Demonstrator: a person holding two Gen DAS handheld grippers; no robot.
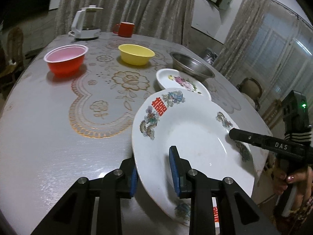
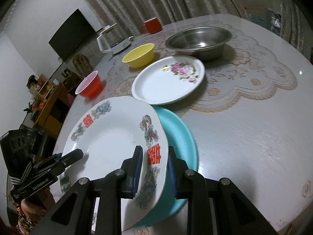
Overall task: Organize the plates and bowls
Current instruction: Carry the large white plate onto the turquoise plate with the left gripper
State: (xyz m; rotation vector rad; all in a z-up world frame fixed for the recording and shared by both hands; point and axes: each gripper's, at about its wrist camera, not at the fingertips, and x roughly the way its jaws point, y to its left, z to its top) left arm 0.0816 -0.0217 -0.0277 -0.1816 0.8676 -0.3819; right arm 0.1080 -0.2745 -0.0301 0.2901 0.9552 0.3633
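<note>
Black hand-held gripper (image 1: 154, 173), blue pads (image 1: 175, 168), silver screws; striped strap (image 2: 19, 173)

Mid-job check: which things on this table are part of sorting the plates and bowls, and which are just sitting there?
Job: dragon plate, held by left gripper and right gripper; teal plate; flower plate; yellow bowl; red bowl; steel bowl.

Lying about: kettle; red mug.

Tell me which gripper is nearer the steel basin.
Right. The right gripper, clamped on the dragon plate, sits on the side facing the steel basin; the left gripper grips the plate's opposite rim, farther away.
</note>
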